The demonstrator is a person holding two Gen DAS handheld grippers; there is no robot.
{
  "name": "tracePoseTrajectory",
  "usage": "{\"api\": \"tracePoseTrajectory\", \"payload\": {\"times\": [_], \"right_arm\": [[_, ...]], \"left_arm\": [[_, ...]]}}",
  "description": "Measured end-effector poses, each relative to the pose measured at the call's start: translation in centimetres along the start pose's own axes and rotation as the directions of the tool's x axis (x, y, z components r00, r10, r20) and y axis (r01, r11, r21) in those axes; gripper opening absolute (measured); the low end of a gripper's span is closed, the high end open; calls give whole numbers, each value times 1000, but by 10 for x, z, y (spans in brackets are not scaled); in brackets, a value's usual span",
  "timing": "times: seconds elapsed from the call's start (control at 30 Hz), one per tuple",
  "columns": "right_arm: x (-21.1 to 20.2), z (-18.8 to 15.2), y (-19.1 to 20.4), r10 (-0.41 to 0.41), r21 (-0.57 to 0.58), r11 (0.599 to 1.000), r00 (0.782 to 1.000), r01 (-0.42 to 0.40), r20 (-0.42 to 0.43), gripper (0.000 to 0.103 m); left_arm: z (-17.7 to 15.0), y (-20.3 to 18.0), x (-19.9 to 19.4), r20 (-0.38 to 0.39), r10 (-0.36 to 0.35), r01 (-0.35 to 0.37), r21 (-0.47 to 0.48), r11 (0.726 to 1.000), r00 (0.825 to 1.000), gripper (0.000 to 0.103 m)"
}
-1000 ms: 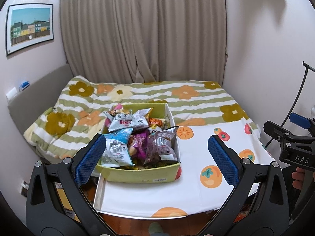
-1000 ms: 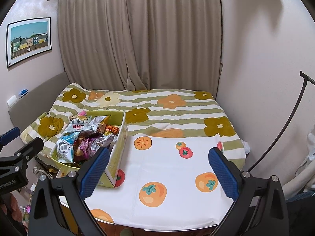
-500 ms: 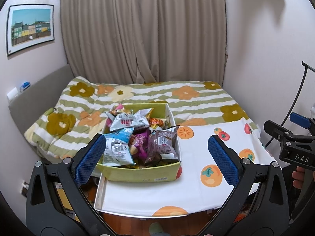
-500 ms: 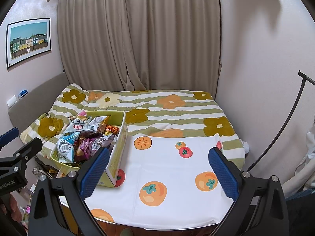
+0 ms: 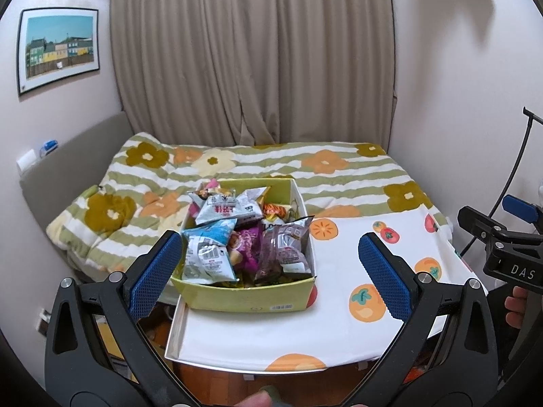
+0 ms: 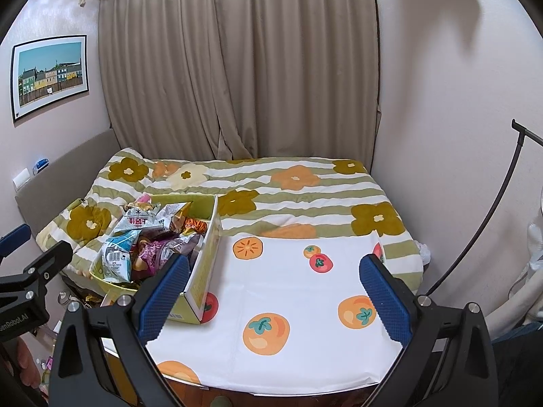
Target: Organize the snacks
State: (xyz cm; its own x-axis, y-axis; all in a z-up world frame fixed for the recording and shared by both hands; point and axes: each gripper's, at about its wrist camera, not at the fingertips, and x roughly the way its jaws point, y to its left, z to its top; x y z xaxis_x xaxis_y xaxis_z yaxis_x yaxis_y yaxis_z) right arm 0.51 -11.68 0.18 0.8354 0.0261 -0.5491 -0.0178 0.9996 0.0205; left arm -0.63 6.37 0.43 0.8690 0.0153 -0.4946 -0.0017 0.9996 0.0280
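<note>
Left gripper (image 5: 266,264), right gripper (image 6: 269,291) wide open, holding nothing. Snack bags (image 5: 237,237) piled in yellow box (image 5: 251,296); cloth (image 6: 298,291) bare. Just begun or finished, can't tell.

- My left gripper (image 5: 269,266): black plastic frame, textured blue rubber finger pads (image 5: 154,276), silver screws.
- My right gripper (image 6: 271,296): the same build; its body, seen from the left, reads "DAS" in white.

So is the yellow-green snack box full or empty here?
Full: snack packets are heaped above the rim of the yellow-green box; neither open gripper holds one.
</note>
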Motion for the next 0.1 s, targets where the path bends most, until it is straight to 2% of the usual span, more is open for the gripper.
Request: {"api": "tracePoseTrajectory", "payload": {"times": [0.1], "right_arm": [[0, -1, 1, -2, 4, 1000, 1000, 2, -3, 100]], "left_arm": [[-1, 4, 1, 9, 2, -2, 9, 1000, 1000, 103]]}}
